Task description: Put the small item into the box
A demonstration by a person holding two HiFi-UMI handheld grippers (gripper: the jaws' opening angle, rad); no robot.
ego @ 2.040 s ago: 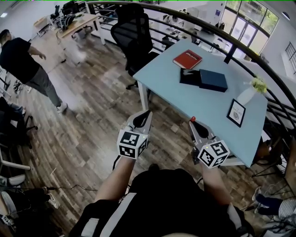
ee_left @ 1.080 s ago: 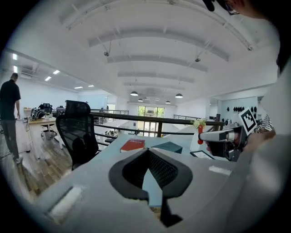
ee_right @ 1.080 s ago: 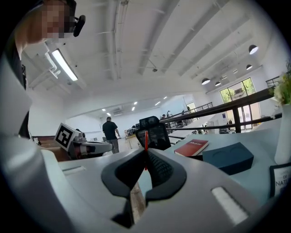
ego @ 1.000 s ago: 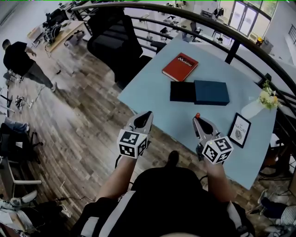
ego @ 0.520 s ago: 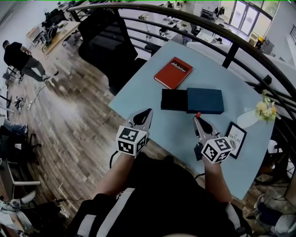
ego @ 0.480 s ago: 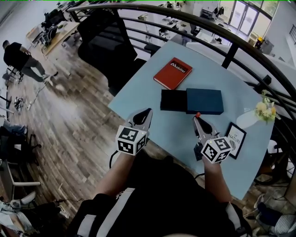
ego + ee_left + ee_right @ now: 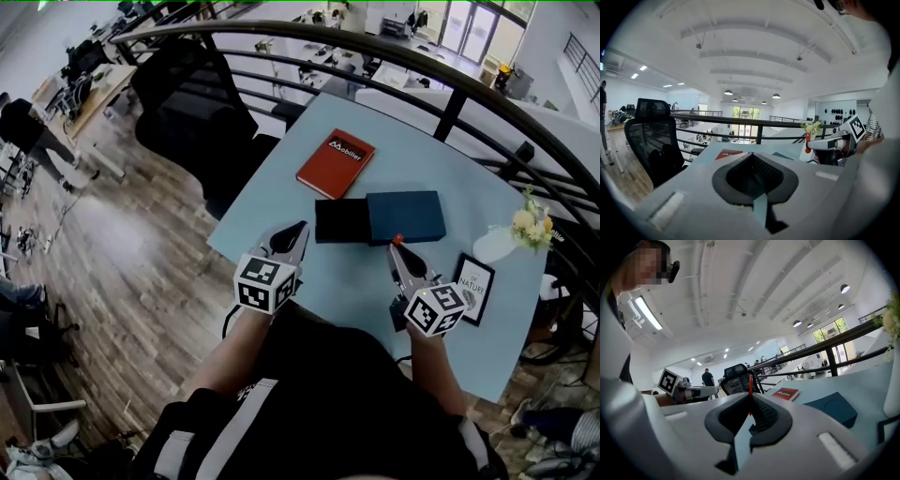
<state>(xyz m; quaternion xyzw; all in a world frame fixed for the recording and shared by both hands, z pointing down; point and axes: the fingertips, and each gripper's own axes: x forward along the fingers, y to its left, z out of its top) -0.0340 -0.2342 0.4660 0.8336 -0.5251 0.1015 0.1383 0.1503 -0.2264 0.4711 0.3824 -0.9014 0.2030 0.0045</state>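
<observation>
A small red item [image 7: 397, 240] is pinched at the tip of my right gripper [image 7: 395, 246], which is shut on it; in the right gripper view it shows as a thin red stick [image 7: 750, 383] above the jaws. On the light blue table [image 7: 356, 277] lie a black box part [image 7: 340, 220] and a dark blue box part [image 7: 405, 217] side by side, just beyond both grippers. My left gripper [image 7: 298, 227] is shut and empty over the table's near left edge, its jaws meeting at the tip in the left gripper view [image 7: 752, 155].
A red book [image 7: 336, 162] lies behind the box. A framed picture [image 7: 473, 278] and a vase of flowers [image 7: 523, 230] stand at the right. A black railing [image 7: 450, 112] runs behind the table, and a black office chair [image 7: 187, 103] is at the left.
The view has closed in on the table: the box and book are nearer, and both grippers now hang over the table's near edge. Both grippers keep the same grip.
</observation>
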